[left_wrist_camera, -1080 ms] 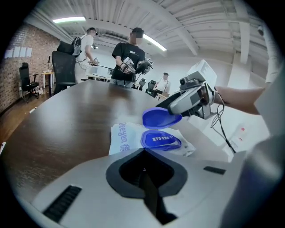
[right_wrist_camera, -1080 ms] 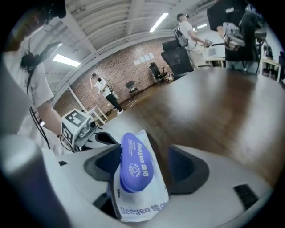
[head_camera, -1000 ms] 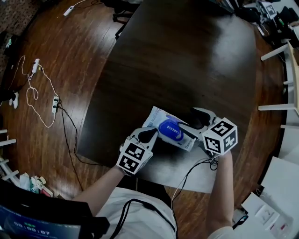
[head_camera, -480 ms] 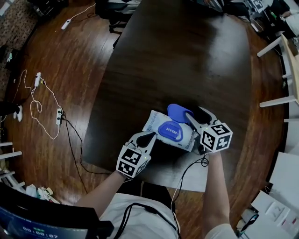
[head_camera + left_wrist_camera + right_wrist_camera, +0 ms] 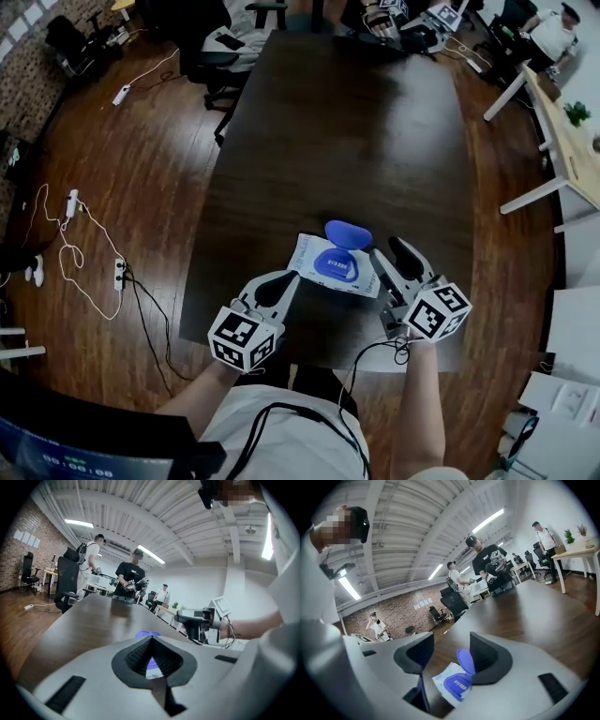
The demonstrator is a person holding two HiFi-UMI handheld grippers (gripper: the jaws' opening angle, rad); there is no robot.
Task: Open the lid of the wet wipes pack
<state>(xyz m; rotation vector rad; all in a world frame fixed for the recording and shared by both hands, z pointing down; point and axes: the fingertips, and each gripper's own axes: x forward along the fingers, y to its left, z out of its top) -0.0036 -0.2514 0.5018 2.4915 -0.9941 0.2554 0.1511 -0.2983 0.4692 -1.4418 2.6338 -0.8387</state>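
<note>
Since the lid already stands up off its hinge on the far edge of the wet wipes pack, away from the person, any coming move has to reckon with where that flap sits relative to the two claws. The pack lies flat on the dark table, close to the near edge. Its long axis runs across the person's front, dipping slightly toward the right, and the blue collar of the opening faces up. From the pack, the lid rises at the far side, so both claws come at it from the opposite, near side. The right gripper is just beside the pack's right end and is the closer of the two to the lid. In the right gripper view its jaws stand apart with nothing between them, and the pack and raised lid show below and beyond the gap. The left gripper is just off the pack's near left corner, apparently raised clear of it. Its jaws are together at the tips and clamp nothing. The opening itself looks done. If the flap needs pushing further back, the right claw has the shorter reach, travelling over the pack toward its far edge.
</note>
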